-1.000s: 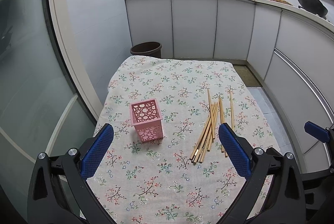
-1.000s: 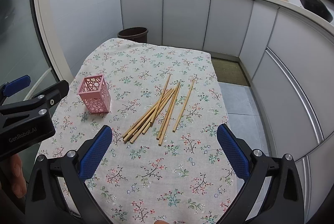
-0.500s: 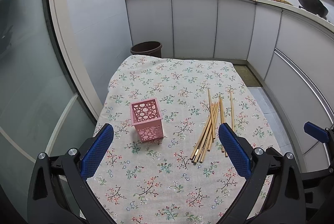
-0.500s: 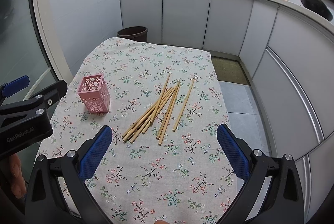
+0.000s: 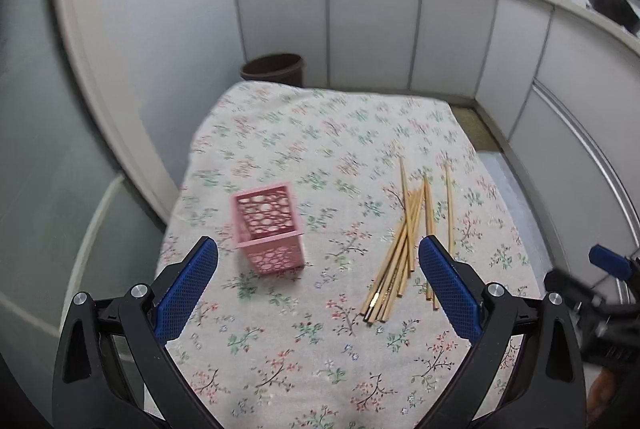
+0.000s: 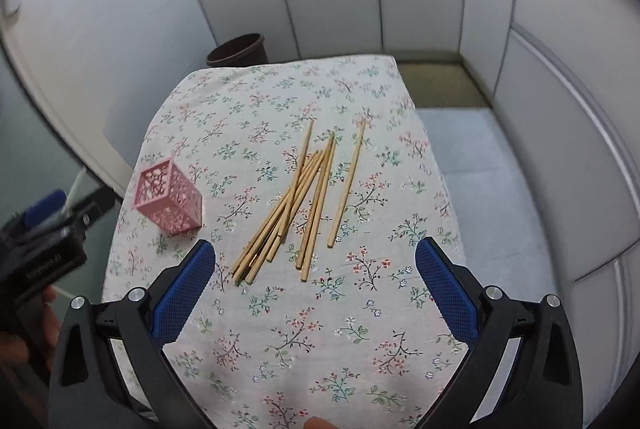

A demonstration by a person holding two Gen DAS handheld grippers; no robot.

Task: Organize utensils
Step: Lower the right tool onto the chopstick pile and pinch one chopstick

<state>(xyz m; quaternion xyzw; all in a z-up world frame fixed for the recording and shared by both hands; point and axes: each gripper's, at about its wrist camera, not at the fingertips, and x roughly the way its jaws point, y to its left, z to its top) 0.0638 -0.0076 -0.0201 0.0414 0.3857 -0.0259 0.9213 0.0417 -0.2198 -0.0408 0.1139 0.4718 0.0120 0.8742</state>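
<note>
Wooden chopsticks (image 6: 304,205) lie loose on the desk just ahead of my right gripper (image 6: 316,285), long axis running away between its wide, empty jaws, the pink basket (image 5: 267,227) ahead of my equally wide left gripper (image 5: 318,279).

left wrist view: i look forward and down between the left gripper (image 5: 318,279) fingers, from above the near edge of the floral tablecloth (image 5: 320,349), towards the cabinets.
right wrist view: same kind of look from further right, tilted steeply down, cabinets ahead.
nearness: both hang above the table, touching nothing.
shared: pink holder (image 5: 267,228) (image 6: 168,195), chopsticks (image 5: 404,237) (image 6: 298,201), brown bin (image 5: 272,67) (image 6: 237,50).
</note>
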